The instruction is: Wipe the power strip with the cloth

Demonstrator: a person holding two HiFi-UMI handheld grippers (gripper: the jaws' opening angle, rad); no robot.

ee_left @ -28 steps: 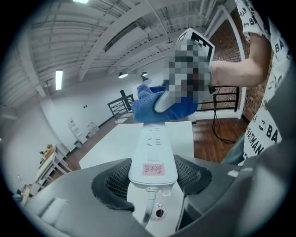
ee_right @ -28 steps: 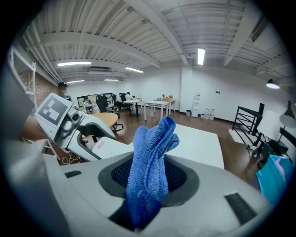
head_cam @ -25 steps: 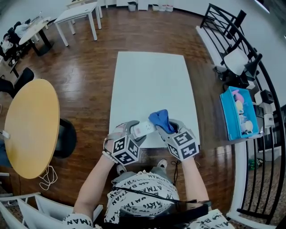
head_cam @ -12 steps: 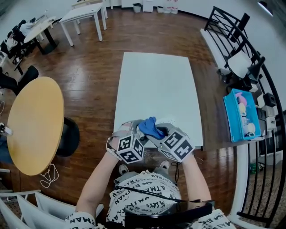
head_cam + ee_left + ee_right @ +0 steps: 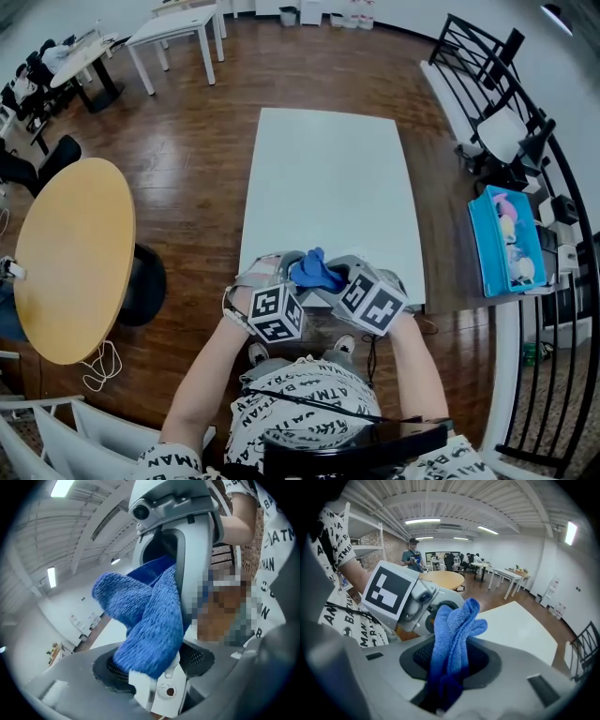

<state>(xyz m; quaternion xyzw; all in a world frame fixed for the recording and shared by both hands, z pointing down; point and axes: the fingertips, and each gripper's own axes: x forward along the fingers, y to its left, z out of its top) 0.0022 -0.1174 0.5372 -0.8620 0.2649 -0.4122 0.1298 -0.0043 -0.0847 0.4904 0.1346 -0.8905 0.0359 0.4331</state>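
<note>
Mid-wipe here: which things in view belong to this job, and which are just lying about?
Job: white plastic power strip, clamped in left tool; blue terry cloth, clamped in right tool; white rectangular table.
Lying about: round wooden table; blue plastic bin; black chair.

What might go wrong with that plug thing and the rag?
The power strip is up in the air in the left gripper, near the table edge; hard rubbing might knock it loose and drop it. The cloth is only bunched in the right gripper and may slip out.
</note>
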